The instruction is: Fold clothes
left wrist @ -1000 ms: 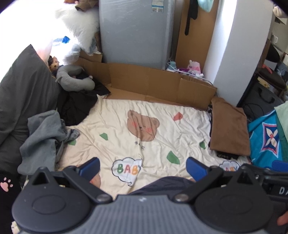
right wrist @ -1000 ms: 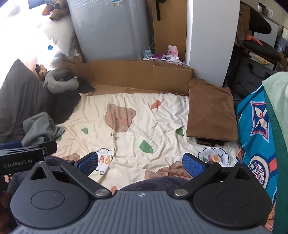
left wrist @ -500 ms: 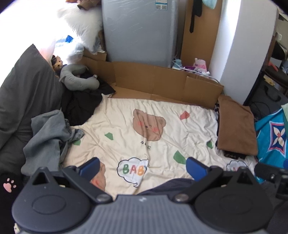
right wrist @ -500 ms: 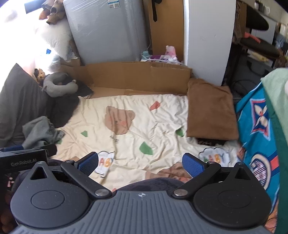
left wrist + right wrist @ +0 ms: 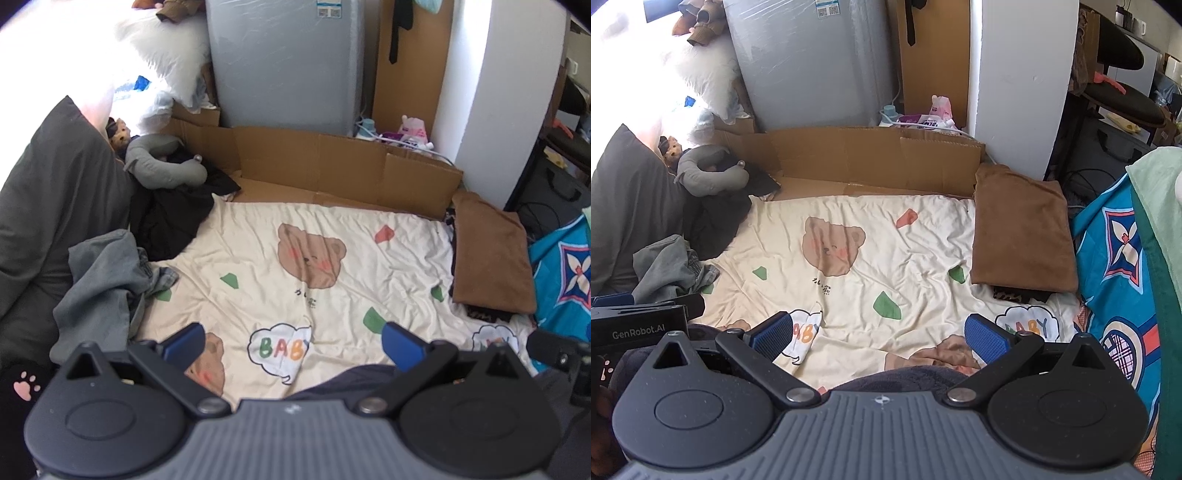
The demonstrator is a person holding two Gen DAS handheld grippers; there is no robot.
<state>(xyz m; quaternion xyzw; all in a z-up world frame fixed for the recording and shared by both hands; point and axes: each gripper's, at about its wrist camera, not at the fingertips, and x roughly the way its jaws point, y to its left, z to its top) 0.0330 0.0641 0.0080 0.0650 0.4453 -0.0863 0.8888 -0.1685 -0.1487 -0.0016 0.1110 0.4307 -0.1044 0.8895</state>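
My left gripper [image 5: 291, 345] stands wide apart with nothing between its blue pads, and my right gripper [image 5: 881, 334] is spread just as wide and empty; both hang over the near edge of the cream bear blanket [image 5: 332, 258]. A dark navy cloth [image 5: 354, 376] bulges at that near edge, mostly hidden under my own housings, so I cannot tell what garment it is. To the blanket's left lies a crumpled grey garment [image 5: 99, 280], its lower part cut off behind my left finger; beyond it a heap of black clothes [image 5: 173, 218] runs under a grey neck pillow [image 5: 162, 166], and where one piece ends I cannot make out. On the blanket's right edge rests a folded brown cloth [image 5: 1021, 229], with a dark patterned piece [image 5: 1015, 295] peeking from beneath it, mostly covered. A cardboard wall [image 5: 871, 155] lines the blanket's far side; a blue patterned fabric [image 5: 1115, 258] lies right of the blanket, cut off at the frame.
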